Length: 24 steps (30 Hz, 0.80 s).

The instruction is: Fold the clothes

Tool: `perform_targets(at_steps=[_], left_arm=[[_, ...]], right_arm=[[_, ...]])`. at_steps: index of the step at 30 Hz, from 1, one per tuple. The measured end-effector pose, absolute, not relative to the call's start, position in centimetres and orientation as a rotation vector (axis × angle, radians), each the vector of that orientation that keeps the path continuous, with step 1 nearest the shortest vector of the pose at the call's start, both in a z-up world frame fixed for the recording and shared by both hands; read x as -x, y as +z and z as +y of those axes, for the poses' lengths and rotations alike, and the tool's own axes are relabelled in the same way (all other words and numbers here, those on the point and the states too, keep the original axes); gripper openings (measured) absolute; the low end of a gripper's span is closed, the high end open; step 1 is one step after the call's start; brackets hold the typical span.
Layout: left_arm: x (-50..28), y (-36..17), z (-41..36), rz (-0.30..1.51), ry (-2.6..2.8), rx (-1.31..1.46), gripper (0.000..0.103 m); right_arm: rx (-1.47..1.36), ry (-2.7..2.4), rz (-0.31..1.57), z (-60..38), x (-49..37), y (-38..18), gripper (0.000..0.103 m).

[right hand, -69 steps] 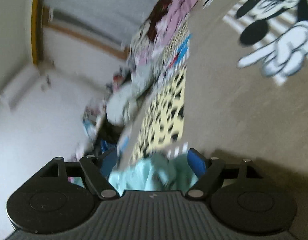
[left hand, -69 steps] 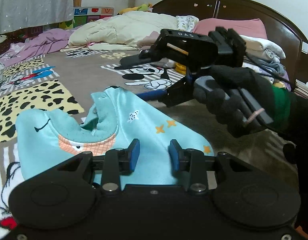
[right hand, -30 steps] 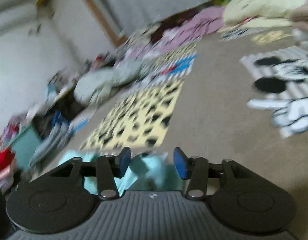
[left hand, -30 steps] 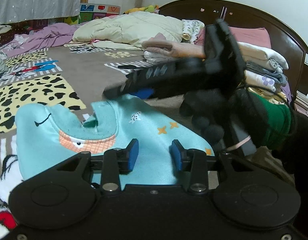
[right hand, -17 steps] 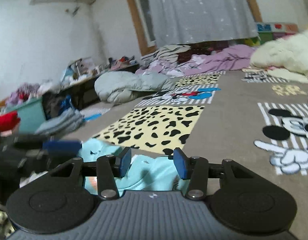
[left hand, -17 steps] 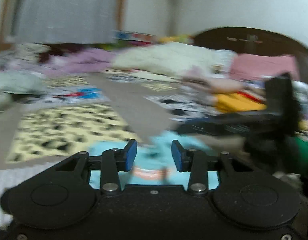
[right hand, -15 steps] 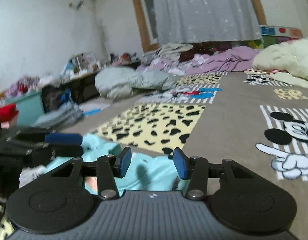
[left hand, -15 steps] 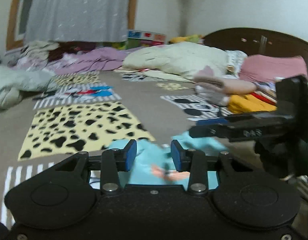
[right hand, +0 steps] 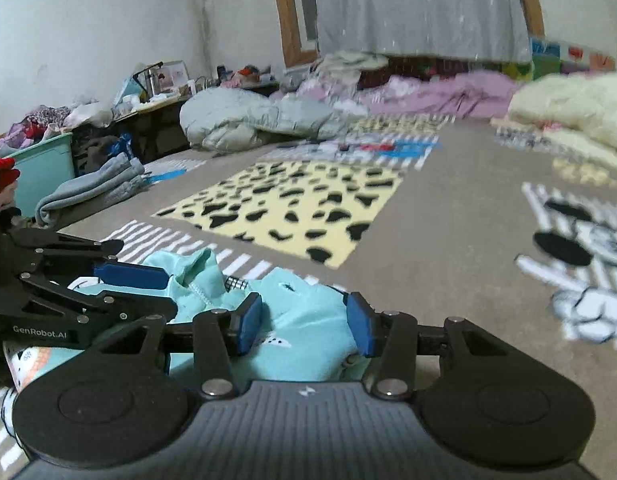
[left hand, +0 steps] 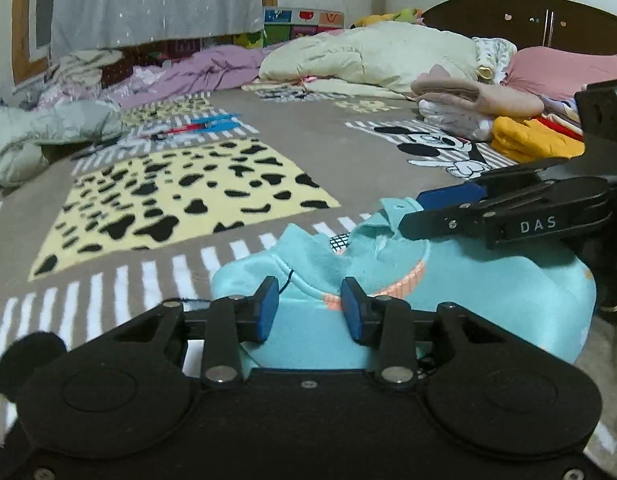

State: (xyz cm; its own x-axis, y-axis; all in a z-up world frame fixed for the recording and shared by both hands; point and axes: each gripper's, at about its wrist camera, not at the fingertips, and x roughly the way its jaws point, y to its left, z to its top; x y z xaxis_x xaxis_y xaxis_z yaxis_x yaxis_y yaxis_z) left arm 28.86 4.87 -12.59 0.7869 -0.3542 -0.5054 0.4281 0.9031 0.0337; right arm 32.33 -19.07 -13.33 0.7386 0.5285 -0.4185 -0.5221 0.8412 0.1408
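A turquoise child's top with an orange print lies folded on the patterned bedspread. My left gripper hovers open and low at its collar edge, the fabric showing between the blue pads. My right gripper comes in from the right, open, with its fingers over the far collar flap. In the right wrist view, the right gripper stands open just above the turquoise top. The left gripper reaches in from the left at the raised collar. Neither holds cloth.
A stack of folded clothes and a yellow garment sit at the right by the headboard. A cream duvet and purple blanket lie at the back. A grey duvet, a folded grey-blue garment and a teal bin are left.
Both grippers swung round and dropped low to the top's collar edge. The right gripper, earlier raised and tilted above the garment, now lies level beside it. The top has stayed on the bedspread.
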Motion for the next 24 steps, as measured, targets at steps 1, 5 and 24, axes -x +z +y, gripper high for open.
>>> perform_targets(at_steps=[1,5,24], left_arm=[[-28.3,-11.9,4.9,0.492,-0.419,-0.157,0.035],[-24.1,-9.0,5.9,0.416,-0.502,-0.166,0.035],[-24.3,-13.4,5.5,0.512,-0.587,-0.128,0.038]], right_arm=[[-0.025,0.580,0.420,-19.6,-31.2,-12.7,0.046],[0.009,0.637,0.368,-20.6,-27.0,-10.2,0.046],[-0.005,0.649,0.451,-19.7,-23.5,-14.2,0.046]])
